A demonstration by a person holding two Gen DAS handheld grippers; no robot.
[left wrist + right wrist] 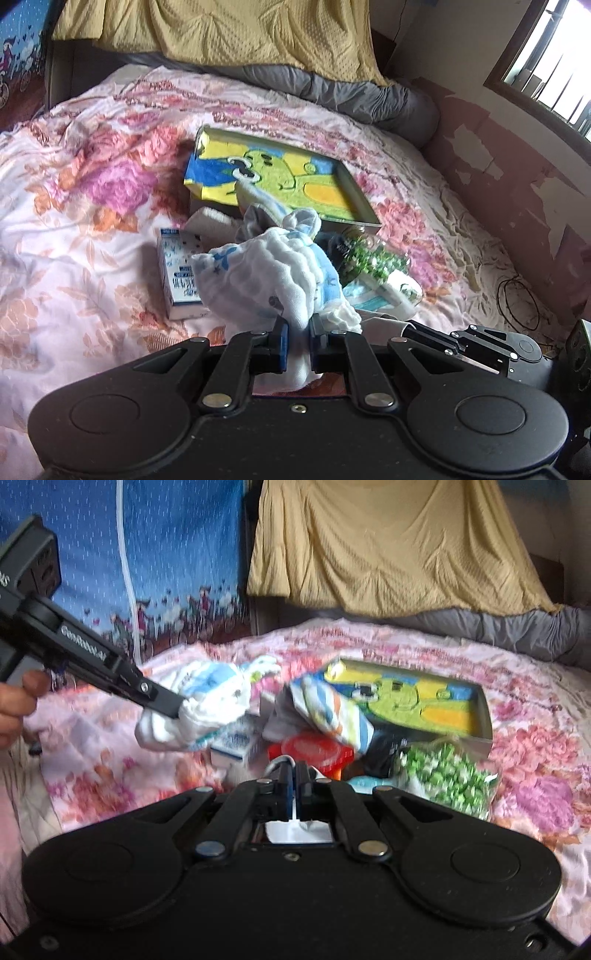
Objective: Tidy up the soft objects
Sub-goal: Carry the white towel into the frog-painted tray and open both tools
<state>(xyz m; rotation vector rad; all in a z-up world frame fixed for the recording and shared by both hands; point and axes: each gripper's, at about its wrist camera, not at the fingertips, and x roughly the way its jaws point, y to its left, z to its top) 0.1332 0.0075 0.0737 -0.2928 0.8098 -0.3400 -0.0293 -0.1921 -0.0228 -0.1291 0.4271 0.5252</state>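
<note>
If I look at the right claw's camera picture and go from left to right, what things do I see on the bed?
Left claw holding the white cloth → striped cloth → box with the green cartoon towel → green-and-white bag.

Soft daylight, perhaps motion-blurred, fisheye-warped.

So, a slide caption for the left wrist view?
Left gripper shut on a bunched white-and-blue muslin cloth, above a floral bedspread with a cartoon-lined box.
</note>
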